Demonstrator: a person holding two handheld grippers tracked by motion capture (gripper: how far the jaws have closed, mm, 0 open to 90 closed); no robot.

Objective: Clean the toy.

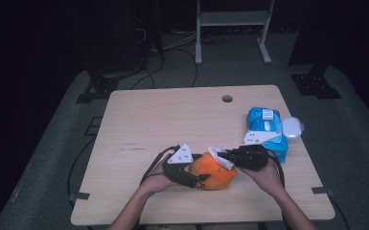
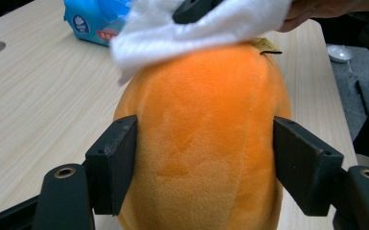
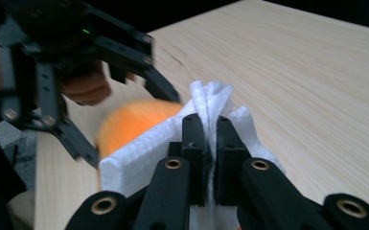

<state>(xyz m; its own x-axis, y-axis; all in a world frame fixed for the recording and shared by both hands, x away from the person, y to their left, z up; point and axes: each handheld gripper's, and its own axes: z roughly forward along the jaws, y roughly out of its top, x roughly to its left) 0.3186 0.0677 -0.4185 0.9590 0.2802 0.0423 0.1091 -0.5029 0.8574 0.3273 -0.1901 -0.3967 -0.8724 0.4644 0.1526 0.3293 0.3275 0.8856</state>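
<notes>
An orange plush toy (image 1: 213, 173) (image 2: 206, 143) (image 3: 134, 120) lies near the table's front edge. My left gripper (image 1: 200, 169) (image 2: 206, 167) holds it from the left, one pad pressed on each side. The right gripper (image 1: 224, 156) (image 3: 210, 129) comes in from the right, shut on a folded white wipe (image 1: 219, 157) (image 3: 139, 153). The wipe (image 2: 196, 33) rests against the top of the toy, with the right gripper's black tip (image 2: 191, 9) above it. In the right gripper view the left gripper (image 3: 124, 120) straddles the toy at the left.
A blue packet of wipes (image 1: 266, 129) (image 2: 96, 19) lies at the right side of the wooden table (image 1: 148, 120), with a small white object (image 1: 292, 127) beside it at the edge. A round hole (image 1: 227, 98) is near the far edge.
</notes>
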